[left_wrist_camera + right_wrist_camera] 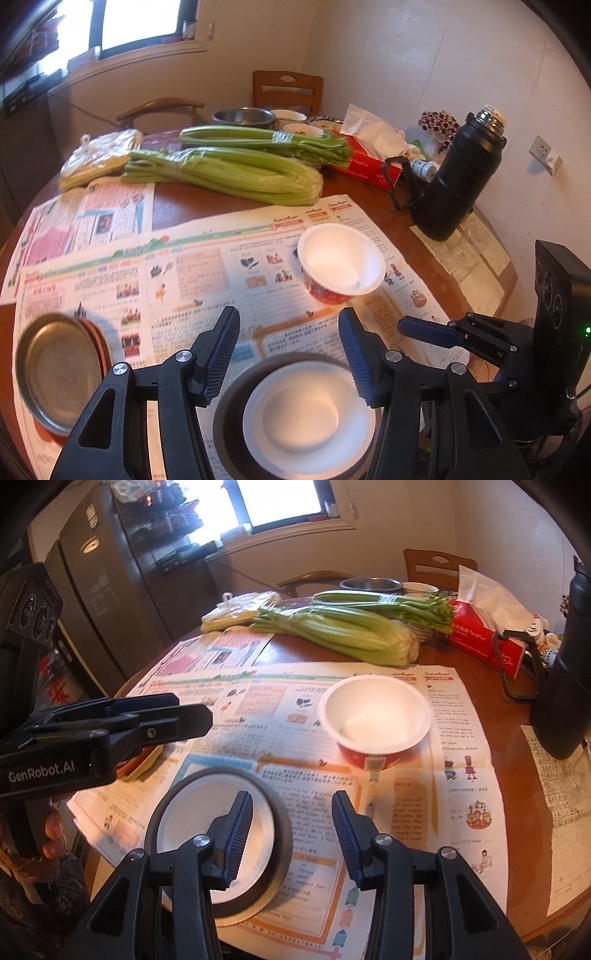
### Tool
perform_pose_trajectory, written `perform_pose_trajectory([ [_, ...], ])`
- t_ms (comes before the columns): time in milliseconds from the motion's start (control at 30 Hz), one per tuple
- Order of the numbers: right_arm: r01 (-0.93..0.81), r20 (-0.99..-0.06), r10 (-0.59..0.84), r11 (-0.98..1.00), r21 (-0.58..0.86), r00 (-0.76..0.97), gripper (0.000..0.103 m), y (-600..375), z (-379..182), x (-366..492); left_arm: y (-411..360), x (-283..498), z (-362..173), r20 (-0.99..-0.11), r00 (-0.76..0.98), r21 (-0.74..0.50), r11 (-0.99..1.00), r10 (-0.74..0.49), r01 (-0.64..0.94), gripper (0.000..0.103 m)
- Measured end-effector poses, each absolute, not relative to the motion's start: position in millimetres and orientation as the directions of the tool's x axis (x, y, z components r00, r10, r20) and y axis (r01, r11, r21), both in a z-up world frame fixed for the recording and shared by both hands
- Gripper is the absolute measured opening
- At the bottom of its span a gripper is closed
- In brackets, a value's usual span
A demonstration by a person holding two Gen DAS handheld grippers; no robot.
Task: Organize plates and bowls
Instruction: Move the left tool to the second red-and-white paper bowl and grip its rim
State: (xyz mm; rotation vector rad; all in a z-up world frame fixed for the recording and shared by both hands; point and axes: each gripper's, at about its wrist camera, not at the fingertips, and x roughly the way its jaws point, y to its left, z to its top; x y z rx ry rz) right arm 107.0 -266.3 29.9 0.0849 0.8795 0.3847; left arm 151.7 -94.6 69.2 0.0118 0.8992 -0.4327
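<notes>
White bowl [308,417] nested in metal bowl [225,424], below left gripper [290,341] jaws, apart and empty.

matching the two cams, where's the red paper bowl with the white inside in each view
Left wrist: red paper bowl right of centre, beyond the left tongs.
Right wrist: red paper bowl right of centre, above the right tongs.
Shared landmark: celery behind it.

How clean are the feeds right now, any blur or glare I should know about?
Left wrist view: the metal plate at lower left is smeared by blur, the window blown out. Right wrist view: window blown out too, paper bowl sharp, nested bowls near the lens soft.
</notes>
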Motion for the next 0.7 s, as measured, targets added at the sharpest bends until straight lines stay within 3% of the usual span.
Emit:
perform_pose_trajectory([
  [700, -0.106, -0.697, 0.288, 0.950, 0.294, 0.657, 0.046, -314.5, 41.9, 144.9, -131.5, 213.6, 77.1, -0.785, 0.498, -0.131, 0.885, -0.368, 0.447, 0.058],
])
